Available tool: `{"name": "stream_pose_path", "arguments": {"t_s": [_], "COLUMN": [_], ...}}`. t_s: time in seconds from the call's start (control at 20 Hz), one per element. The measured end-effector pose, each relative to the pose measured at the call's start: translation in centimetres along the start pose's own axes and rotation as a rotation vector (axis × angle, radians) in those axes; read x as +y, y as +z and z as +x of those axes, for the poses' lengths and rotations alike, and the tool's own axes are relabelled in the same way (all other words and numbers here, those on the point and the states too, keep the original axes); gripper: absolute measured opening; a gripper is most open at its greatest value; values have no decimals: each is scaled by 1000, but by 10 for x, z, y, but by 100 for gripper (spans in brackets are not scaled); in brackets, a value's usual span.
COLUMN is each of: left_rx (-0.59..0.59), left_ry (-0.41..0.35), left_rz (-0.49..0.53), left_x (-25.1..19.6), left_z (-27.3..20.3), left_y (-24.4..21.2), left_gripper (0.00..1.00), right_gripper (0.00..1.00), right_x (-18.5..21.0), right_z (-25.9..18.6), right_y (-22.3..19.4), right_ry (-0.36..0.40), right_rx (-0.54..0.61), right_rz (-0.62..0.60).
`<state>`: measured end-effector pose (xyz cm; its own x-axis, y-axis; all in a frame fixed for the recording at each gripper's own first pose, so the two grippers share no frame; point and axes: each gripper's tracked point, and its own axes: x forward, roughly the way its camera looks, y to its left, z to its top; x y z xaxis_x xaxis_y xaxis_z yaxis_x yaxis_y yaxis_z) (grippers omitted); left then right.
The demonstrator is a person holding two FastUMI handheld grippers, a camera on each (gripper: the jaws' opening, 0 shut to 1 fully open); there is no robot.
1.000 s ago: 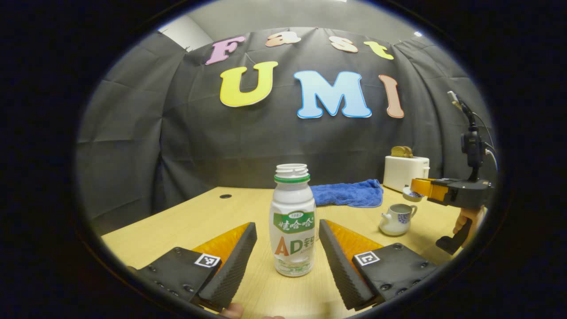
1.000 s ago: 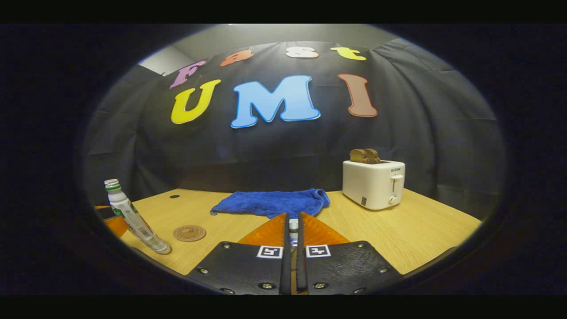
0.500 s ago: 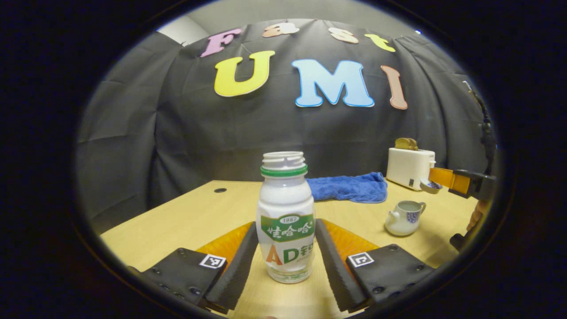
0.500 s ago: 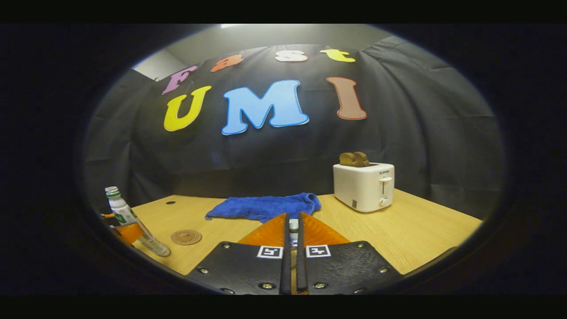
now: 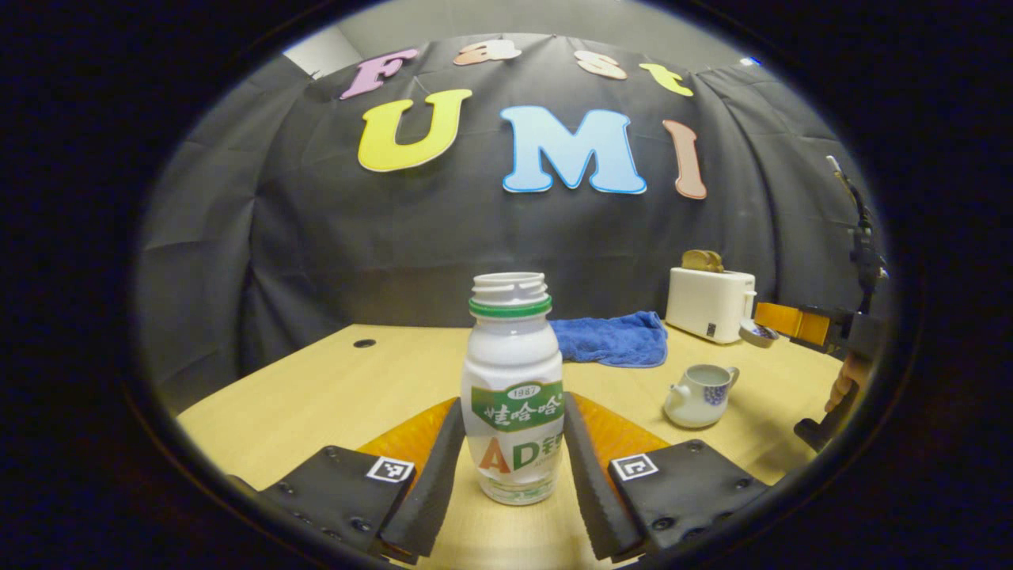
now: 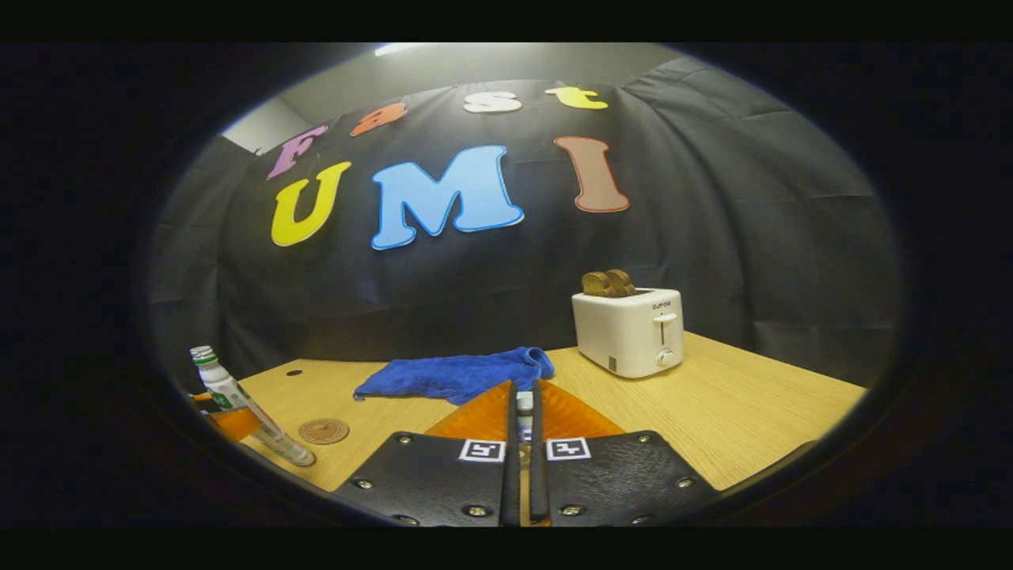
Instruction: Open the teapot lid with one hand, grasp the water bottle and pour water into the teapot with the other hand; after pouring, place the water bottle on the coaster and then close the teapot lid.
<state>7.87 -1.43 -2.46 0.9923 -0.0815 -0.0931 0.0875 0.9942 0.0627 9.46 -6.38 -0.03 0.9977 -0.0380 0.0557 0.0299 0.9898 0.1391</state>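
**Now the bottle sits between the fingers, the lid held off the pot**

Right there on the pale wooden table (image 5: 332, 380) stands the white plastic water bottle (image 5: 513, 396), uncapped, with a green ring at its neck and a green label band around its middle. It is upright, and the left gripper (image 5: 513, 467) has it between its two fingers, which lie close against the bottle's lower sides; I cannot tell for sure whether both press on it. In the right gripper view the same bottle (image 6: 245, 408) shows at the far left edge, leaning from the lens bend, with the small round brown coaster (image 6: 324, 431) just beside it on the table, bare.

Off to the right in the left gripper view sits the small white teapot with blue pattern (image 5: 699, 394), its mouth uncovered. Above and to its right, well apart from the pot, the right gripper (image 5: 761, 331) holds the little white and blue teapot lid (image 5: 758, 333) in the air, a hand (image 5: 840, 388) below on its handle. In the right gripper view its fingers (image 6: 510, 443) stand nearly together, pinched on the lid's small knob (image 6: 524, 404).

Farther back lies a crumpled blue towel (image 5: 609, 339), and beyond it a white toaster (image 5: 710, 304) with brown bread slices (image 5: 701, 260) sticking up from its top.
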Motion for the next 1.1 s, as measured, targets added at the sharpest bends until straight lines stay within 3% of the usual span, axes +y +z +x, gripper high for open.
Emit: {"name": "stream_pose_path", "arguments": {"t_s": [0.05, 0.1, 0.2, 0.25, 0.35, 0.4, 0.5, 0.6, 0.65, 0.7, 0.8, 0.9, 0.95, 1.1], "left_rx": [-17, -31, -57, -71, -88, -93, -99, -101, -100, -98, -95, -94, -91, -90], "left_ry": [5, 4, 15, 28, 59, 67, 68, 52, 35, 18, -6, -28, -37, -54], "left_rz": [28, 59, 133, 179, 281, 325, 392, 450, 481, 514, 584, 653, 690, 811], "left_x": [1, 0, 0, 2, 5, 5, 0, -8, -13, -19, -27, -36, -40, -52], "left_z": [0, 1, 3, 5, 9, 11, 15, 20, 25, 28, 35, 40, 43, 55], "left_y": [7, 13, 23, 29, 37, 42, 47, 50, 50, 50, 50, 50, 50, 46], "left_gripper": [73, 76, 75, 80, 75, 80, 76, 76, 76, 81, 81, 81, 70, 81], "right_gripper": [0, 5, 0, 0, 0, 0, 5, 0, 5, 5, 0, 5, 5, 5], "right_x": [-1, -2, -3, -5, -7, -8, -11, -17, -22, -28, -41, -54, -61, -77], "right_z": [0, 0, -1, 0, 0, 0, -1, -1, -2, -3, -4, -5, -6, -10], "right_y": [0, 0, 1, 1, 2, 2, 3, 6, 8, 10, 12, 14, 15, 19], "right_ry": [-3, -4, -6, -9, -14, -17, -24, -38, -50, -65, -97, -126, -141, -180], "right_rx": [1, 1, -2, -2, -3, -3, -6, -15, -21, -25, -33, -34, -35, -44], "right_rz": [1, 5, 12, 13, 21, 25, 31, 39, 45, 53, 75, 92, 98, 111]}}
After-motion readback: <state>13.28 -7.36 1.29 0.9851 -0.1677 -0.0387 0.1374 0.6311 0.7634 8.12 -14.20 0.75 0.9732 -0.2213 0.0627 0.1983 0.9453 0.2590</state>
